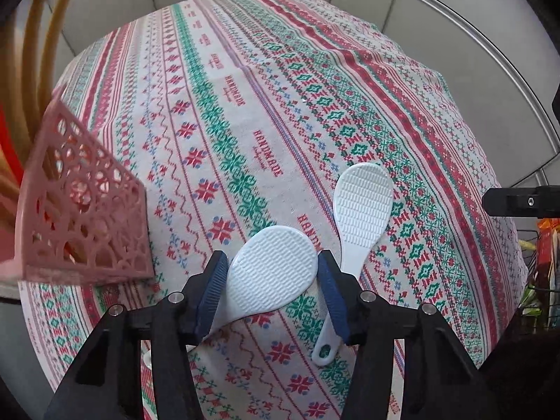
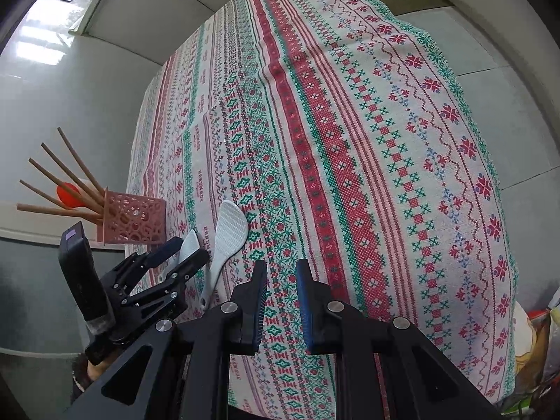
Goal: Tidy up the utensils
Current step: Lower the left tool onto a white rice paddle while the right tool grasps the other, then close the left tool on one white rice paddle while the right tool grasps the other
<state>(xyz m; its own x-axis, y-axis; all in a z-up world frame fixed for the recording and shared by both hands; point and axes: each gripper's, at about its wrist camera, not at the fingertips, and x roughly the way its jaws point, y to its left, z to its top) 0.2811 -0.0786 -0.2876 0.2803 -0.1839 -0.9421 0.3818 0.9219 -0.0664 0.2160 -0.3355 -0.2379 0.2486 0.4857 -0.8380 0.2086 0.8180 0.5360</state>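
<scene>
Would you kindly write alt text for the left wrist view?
The left claw grips a white rice paddle by its head above a patterned tablecloth. A second paddle lies on the cloth just beyond, and a pink holder stands at left.

Both views are evenly lit by soft, rather cool daylight; the tablecloth (image 1: 266, 112) shows clear colours with only faint shadows under the white rice paddle (image 1: 364, 206). In the right wrist view strong glare lies on the glossy floor (image 2: 42, 45) at the upper left, where the light comes in; the fisheye lens bends the table edges and darkens the corners. In the left wrist view the pink basket (image 1: 87, 210) is blurred; the centre is sharp.
</scene>
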